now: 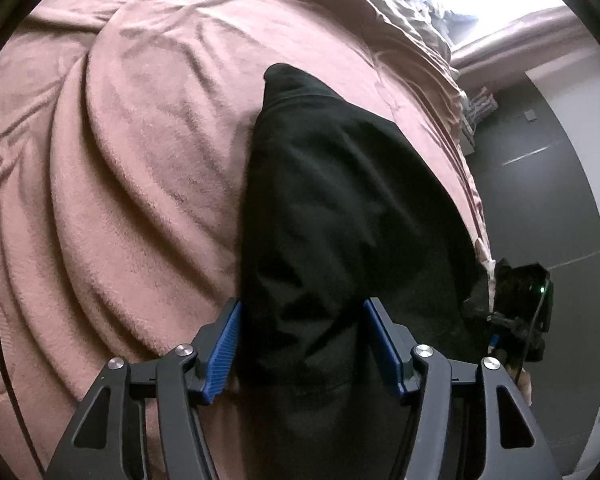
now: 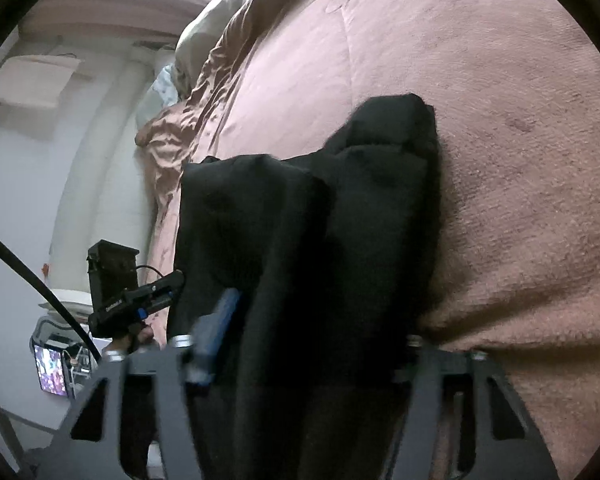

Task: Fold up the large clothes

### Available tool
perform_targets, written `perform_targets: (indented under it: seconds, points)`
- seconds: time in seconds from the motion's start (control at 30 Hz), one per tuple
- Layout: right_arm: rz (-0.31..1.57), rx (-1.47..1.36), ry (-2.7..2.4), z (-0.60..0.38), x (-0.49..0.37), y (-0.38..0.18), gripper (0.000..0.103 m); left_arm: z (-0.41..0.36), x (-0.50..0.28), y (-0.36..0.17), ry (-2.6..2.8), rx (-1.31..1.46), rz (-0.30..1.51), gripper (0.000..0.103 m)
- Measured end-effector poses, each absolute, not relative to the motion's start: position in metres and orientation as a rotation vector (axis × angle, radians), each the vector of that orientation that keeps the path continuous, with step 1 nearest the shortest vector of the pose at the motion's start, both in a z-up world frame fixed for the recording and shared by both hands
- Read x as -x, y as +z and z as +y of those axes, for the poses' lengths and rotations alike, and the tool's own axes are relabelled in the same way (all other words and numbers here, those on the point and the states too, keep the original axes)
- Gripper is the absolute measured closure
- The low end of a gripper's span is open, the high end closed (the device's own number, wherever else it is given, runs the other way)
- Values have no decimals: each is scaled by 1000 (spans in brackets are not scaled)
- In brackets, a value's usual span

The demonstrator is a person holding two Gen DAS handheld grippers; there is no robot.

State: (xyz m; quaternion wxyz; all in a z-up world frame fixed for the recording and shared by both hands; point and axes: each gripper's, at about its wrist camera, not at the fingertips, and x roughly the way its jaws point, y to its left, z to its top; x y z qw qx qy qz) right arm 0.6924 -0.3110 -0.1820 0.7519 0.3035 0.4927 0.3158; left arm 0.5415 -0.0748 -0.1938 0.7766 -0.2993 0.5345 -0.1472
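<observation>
A black garment (image 1: 340,200) lies in a thick folded bundle on a pink fleece blanket (image 1: 140,160) that covers a bed. My left gripper (image 1: 304,340) has its blue pads (image 1: 224,344) pressed on both sides of the bundle's near end. In the right wrist view the same garment (image 2: 300,220) bunches up between the fingers of my right gripper (image 2: 320,328). Its left blue pad (image 2: 220,328) lies against the cloth, blurred, and cloth hides the right pad. Each view catches the other gripper at the bed's edge: the right one (image 1: 520,308) and the left one (image 2: 140,300).
Rumpled beige bedding (image 1: 400,12) lies at the bed's far end. Grey floor (image 1: 540,200) and a white wall (image 2: 28,200) run along the bed's side. A lit screen (image 2: 52,368) stands low beyond the bed. A black cable (image 2: 40,288) crosses that corner.
</observation>
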Motion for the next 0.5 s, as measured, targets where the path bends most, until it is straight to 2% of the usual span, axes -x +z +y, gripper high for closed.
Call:
perform_targets:
  seconds: [0.07,0.17,0.3,0.5]
  points:
    - [1062,-652,690,-306,-691,-177,75,-78,-539,-188,-306,626,1146,47]
    - [1010,-631,698,-303,-679,-161,85,-83,-533,-174,-301,597,1125,58]
    - [956,-572,698,-288,-658,-135,86,-79,-523,-153,-309,614,1087,69]
    - [865,-524,696,-269,-615,-103,87,-81,-489,-113,-336,615,968,75]
